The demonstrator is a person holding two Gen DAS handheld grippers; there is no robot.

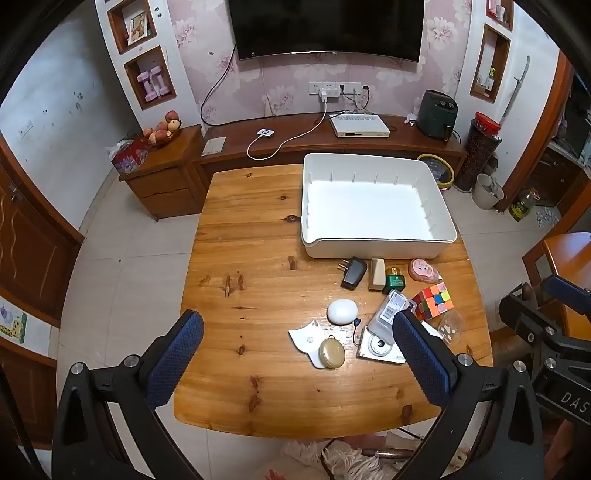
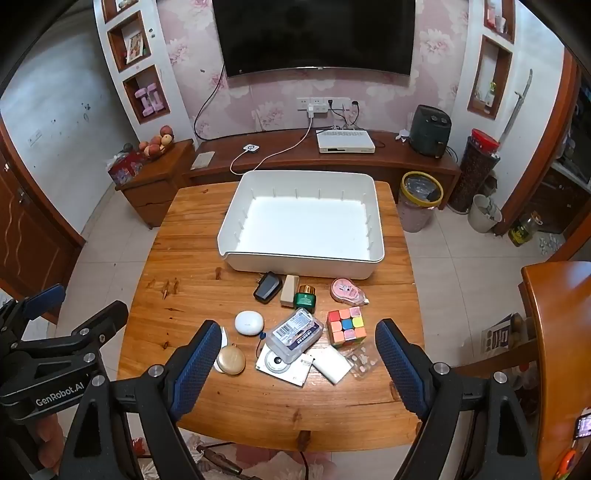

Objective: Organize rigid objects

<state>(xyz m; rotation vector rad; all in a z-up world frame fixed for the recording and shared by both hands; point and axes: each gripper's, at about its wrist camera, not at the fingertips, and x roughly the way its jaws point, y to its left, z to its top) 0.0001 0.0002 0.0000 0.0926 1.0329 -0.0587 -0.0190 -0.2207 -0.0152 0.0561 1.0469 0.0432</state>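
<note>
On a wooden table (image 2: 207,236) sat a large white bin (image 2: 301,258), open at the top with nothing visible inside; it serves as the landmark for everything else. Just in front of the bin's near wall, four small things lay in a row: a black plug adapter (image 2: 267,287), a beige block (image 2: 289,290), a green jar with a gold lid (image 2: 305,297) and a pink tape dispenser (image 2: 346,290). The block and the jar were touching or nearly so.

Farther from the bin, toward the table's near edge, lay a looser cluster. A colourful puzzle cube (image 2: 346,326) sat below the pink dispenser. Beside the cube, a clear plastic box with a barcode label (image 2: 294,334) rested tilted on top of a flat white card with a round disc (image 2: 282,366). A white oval case (image 2: 249,323) lay to the left of that box, and a round gold compact (image 2: 231,360) lay nearer the table edge. A white rectangular block (image 2: 331,363) and a clear blister pack (image 2: 364,362) lay below the cube.

Both grippers hovered above the near edge of the table, well away from the bin and touching nothing. The left gripper (image 1: 297,360) had its blue padded fingers (image 1: 176,363) spread wide, holding nothing. The right gripper (image 2: 297,363) likewise had its fingers (image 2: 400,365) spread wide and empty, with the near cluster showing between them.

Beyond the bin, a television (image 2: 314,35) hung on a floral wall above a long wooden cabinet (image 2: 288,155).
</note>
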